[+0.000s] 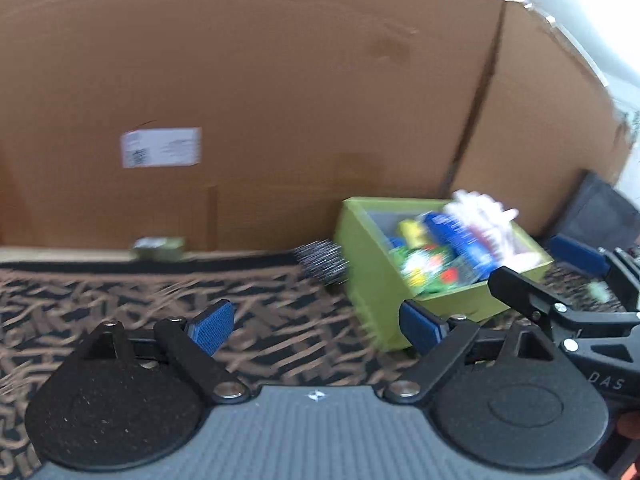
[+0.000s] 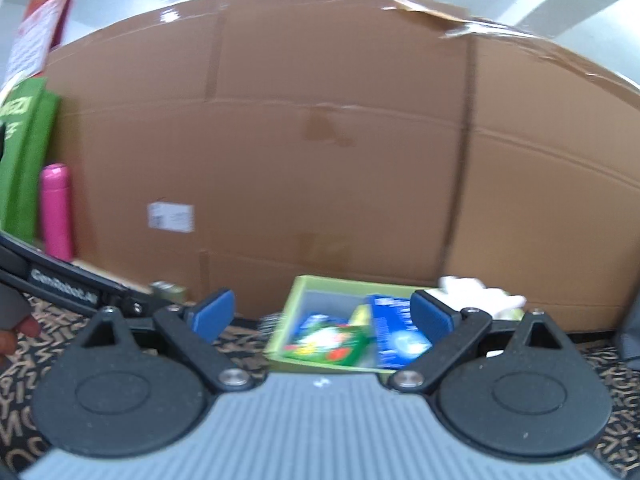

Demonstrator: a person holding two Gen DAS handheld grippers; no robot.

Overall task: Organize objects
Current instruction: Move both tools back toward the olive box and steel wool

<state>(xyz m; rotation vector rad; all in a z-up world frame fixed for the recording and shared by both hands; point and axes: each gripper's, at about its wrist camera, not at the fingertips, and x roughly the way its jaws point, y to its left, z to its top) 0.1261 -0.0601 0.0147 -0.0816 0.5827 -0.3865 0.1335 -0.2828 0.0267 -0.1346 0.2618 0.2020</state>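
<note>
green box [image 1: 452, 300] sat on the patterned tabletop [image 1: 120, 300], near the foot of a large cardboard sheet [image 1: 280, 100] that stood behind it. inside lay a blue packet [image 2: 394, 334], a green printed packet [image 2: 332, 342] and something white and soft [image 1: 480, 208] at the far corner; blur hid the finer detail. a bristly brush-like thing [image 1: 322, 260] rested just beside the box's left wall, and a small greenish item [image 1: 158, 246] lay further left by the cardboard, both outside the box. judging from that, most items seemed already gathered, with those two probably left to collect.

left gripper [image 1: 316, 326] hung over the cloth short of the box, tipped somewhat downward, its fingers wide apart with nothing between them. right gripper [image 2: 322, 314] pointed more nearly level, straight at the box, its fingers likewise spread wide and empty. a pink bottle [image 2: 58, 210] and a green carton [image 2: 24, 160] stood well off to the left.
</note>
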